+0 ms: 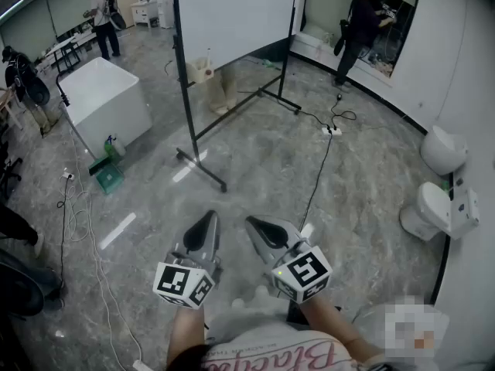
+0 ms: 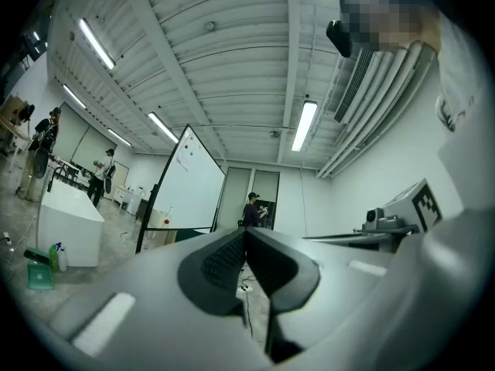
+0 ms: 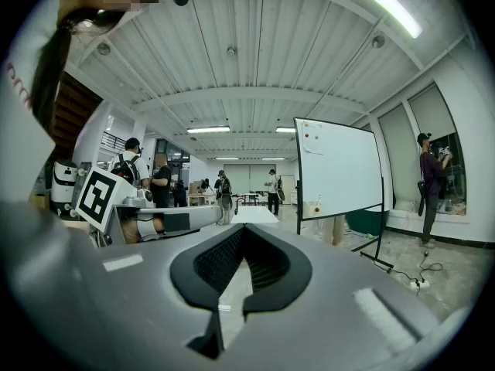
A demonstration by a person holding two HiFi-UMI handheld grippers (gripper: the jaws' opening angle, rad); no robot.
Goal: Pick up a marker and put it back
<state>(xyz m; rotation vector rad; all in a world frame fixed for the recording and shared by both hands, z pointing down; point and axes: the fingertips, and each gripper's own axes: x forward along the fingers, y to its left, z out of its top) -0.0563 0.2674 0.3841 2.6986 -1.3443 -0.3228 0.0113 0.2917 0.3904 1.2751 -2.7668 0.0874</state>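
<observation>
The left gripper (image 1: 209, 219) and the right gripper (image 1: 256, 224) are held side by side, low in front of the person, above a grey stone-pattern floor (image 1: 255, 161). They are close to each other but they do not touch.

In the left gripper view, the two dark fingers (image 2: 220, 263) are pressed together at the tips, and only the room shows behind them. In the right gripper view, the fingers (image 3: 219, 263) are also fully closed, tip against tip, and they hold nothing.

A whiteboard (image 1: 232, 14) on a black stand with feet is in front of the person, well apart from both grippers. Some small red dots are on its face in the right gripper view. I cannot make out a marker on the whiteboard or anywhere else, because things there are too small.

To the left of the whiteboard stands a white box-shaped unit (image 1: 104, 99), with a green spray bottle (image 1: 114, 147) and a green basket (image 1: 108, 178) just beside it on the floor. A black cable runs over the floor to a white power strip (image 1: 331, 131). One person in dark clothes (image 1: 360, 25) stands at the far right wall, and another person (image 1: 103, 18) stands far at the left.
</observation>
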